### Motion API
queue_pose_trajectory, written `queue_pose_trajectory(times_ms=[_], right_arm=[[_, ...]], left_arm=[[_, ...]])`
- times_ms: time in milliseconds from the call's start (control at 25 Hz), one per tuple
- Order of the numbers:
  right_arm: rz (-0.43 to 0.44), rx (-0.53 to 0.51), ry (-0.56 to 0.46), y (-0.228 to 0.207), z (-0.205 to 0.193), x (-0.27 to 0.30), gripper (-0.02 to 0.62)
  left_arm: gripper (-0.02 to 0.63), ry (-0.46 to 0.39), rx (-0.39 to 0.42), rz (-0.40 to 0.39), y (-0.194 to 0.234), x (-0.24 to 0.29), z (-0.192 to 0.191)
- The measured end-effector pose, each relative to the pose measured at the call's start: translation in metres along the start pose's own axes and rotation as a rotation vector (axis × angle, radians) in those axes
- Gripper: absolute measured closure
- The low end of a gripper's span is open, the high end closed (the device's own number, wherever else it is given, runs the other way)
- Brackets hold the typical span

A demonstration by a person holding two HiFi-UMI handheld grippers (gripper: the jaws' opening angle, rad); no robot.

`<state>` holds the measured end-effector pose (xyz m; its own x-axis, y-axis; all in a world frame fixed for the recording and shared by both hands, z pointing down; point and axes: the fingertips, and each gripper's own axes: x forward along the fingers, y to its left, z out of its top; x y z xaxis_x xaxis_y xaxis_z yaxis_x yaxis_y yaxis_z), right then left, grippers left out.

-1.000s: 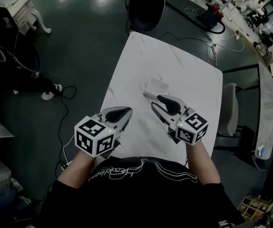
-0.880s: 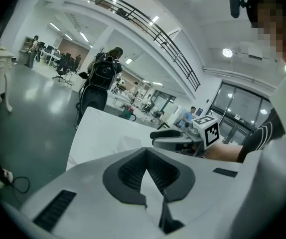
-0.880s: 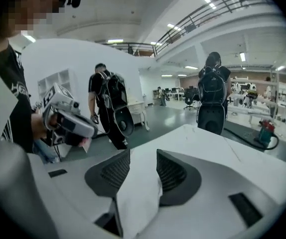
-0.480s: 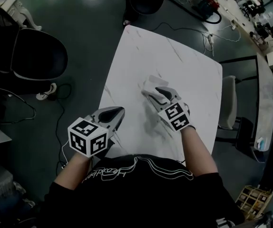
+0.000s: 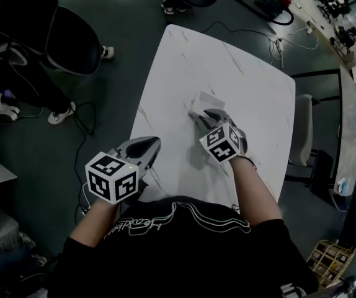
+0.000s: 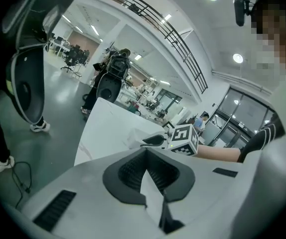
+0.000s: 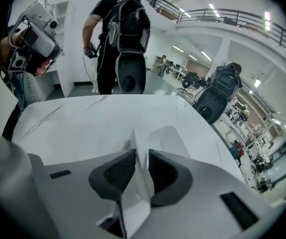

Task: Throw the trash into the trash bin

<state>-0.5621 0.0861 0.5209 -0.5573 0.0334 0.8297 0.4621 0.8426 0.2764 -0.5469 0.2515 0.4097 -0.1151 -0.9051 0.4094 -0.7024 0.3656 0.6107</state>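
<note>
One thin paper scrap (image 5: 206,99), pinched by the right-hand tool
At left, the left gripper (image 5: 150,146) hangs over the near edge of the table (image 5: 184,61), jaws together and empty. To its right, the right gripper (image 5: 198,117) points down at the paper scrap lying mid-table. Its jaws have just been closing and nip a raised fold. It looks feather-light and limp, likely to crumple or slide, so that fold seems the best hold.

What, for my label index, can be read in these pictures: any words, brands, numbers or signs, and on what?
No text reads clearly.
Black shirt: pale cursive chest print, too distorted to read.
Left gripper and right gripper: cubes bear black-and-white square markers, no letters.
Paper: no print visible.
</note>
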Motion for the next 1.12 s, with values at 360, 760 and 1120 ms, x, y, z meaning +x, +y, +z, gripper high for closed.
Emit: queue_pose_trajectory(times_ms=[360, 760, 1120], right_arm=[[-0.046, -0.014, -0.020, -0.001, 0.001, -0.008, 0.516], [-0.131, 0.114, -0.171, -0.013, 0.011, -0.071, 0.518], [-0.207, 0.261, -0.338, -0.018, 0.000, -0.160, 0.518]], left_arm=[[0.600, 0.012, -0.001, 0.010, -0.007, -0.002, -0.009], [0.600, 0.033, 0.013, -0.019, -0.036, 0.007, -0.019], [0.600, 0.046, 0.071, -0.064, -0.088, 0.018, -0.034]])
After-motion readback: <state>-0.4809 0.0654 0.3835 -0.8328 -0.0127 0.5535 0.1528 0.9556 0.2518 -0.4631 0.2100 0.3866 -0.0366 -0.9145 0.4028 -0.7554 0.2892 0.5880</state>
